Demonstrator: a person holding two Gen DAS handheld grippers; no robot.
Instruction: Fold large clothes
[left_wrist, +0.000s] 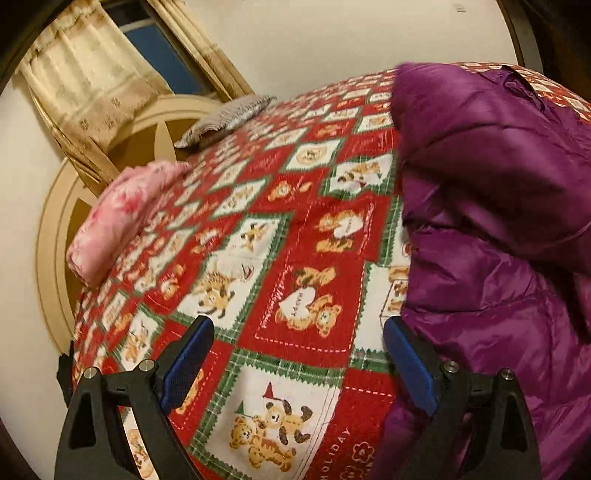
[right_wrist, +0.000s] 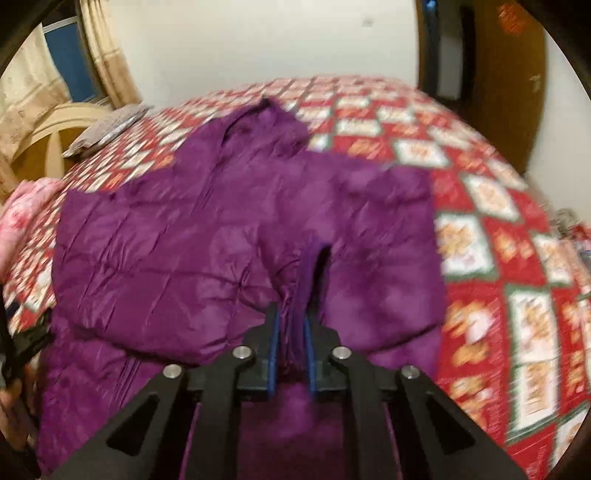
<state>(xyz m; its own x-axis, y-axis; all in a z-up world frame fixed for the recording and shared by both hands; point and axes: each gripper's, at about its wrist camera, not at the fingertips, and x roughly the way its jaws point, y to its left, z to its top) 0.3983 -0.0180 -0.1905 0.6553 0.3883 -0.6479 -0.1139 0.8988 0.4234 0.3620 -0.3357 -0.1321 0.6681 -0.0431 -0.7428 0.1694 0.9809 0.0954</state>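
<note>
While our right gripper (right_wrist: 291, 343) pinches a fold of the purple jacket (right_wrist: 221, 240) between nearly closed fingers, our left gripper (left_wrist: 299, 365) hangs wide open, holding nothing. We see the jacket spread on the bed (left_wrist: 280, 236), just right of the left gripper.

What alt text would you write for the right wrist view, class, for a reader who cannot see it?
The right gripper is shut on a fold of a purple jacket spread on a bed with a red teddy-bear quilt. A grey pillow lies at the far left.
</note>
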